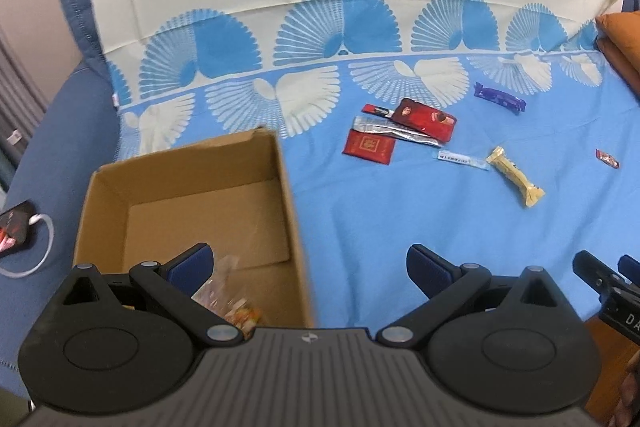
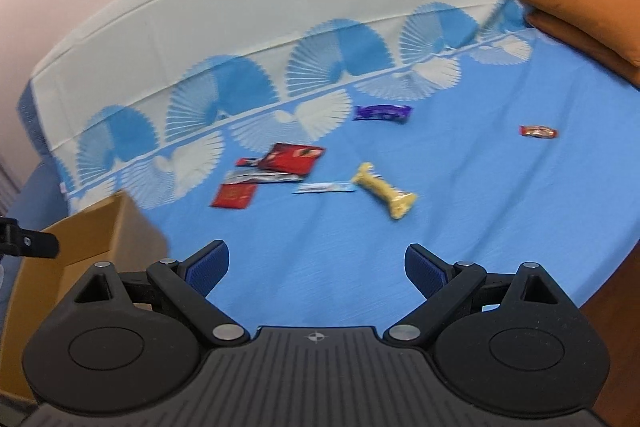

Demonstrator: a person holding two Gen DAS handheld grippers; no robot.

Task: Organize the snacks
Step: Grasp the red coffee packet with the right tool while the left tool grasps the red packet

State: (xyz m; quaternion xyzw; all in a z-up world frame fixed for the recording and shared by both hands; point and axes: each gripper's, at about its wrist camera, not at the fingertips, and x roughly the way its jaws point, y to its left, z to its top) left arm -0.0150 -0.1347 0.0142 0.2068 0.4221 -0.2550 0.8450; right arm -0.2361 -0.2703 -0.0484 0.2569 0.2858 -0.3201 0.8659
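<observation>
Left gripper [image 1: 310, 265]: fingers spread wide, nothing between them; hangs over the near right corner of the cardboard box [image 1: 288, 187].

Right gripper [image 2: 316, 267]: fingers likewise spread and empty; hangs over bare cloth, right of the box.

Cardboard box: open-topped, at the left of the surface. One clear-wrapped snack packet [image 1: 232, 301] lies in its near corner, partly hidden by the left gripper and blurred.

Snacks outside the box, all ahead of both grippers and to the right of the box:
- Yellow wrapped bar [image 2: 384, 191]: nearest the right gripper, ahead and slightly right; long axis runs diagonally, far-left to near-right. Judged the likeliest next pick, by the right gripper.
- Pale blue stick sachet [image 2: 324, 187]: just beside the bar's far end.
- Cluster of red packets and a silver sachet [image 2: 260, 178]: overlapping, further left.
- Purple bar [image 2: 382, 113]: farther back.
- Small red candy [image 2: 538, 131]: well apart, far right.

Surface: light blue tablecloth [image 2: 460, 227] with fan pattern, draped over a blue sofa [image 1: 72, 115]. Orange cushion [image 2: 588, 3] at right. Pale wall behind.
</observation>
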